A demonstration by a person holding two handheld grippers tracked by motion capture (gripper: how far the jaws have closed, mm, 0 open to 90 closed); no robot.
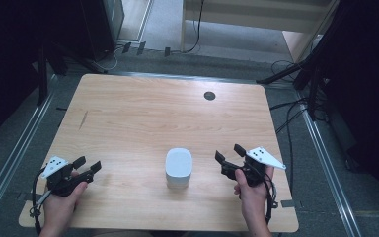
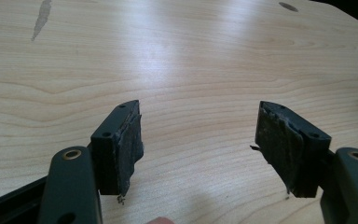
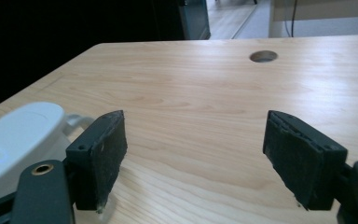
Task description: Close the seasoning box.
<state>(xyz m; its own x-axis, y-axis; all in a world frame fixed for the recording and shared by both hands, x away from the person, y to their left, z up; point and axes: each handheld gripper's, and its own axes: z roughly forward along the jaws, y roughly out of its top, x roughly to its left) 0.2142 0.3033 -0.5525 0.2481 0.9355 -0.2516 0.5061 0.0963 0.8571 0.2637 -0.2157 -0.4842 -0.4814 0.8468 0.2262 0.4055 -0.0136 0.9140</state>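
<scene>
Two claws, left claw (image 1: 88, 167) and right claw (image 1: 229, 154), rest at the near edge of the surface (image 1: 143, 118), each spread wide and holding nothing. One white box (image 1: 178, 168) stands upright between them, apart from both, apparently placed for either to reach.

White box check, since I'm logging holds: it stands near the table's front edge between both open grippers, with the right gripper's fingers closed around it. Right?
Not quite. The high view shows the white box standing free; the right gripper is beside it, apart.
</scene>
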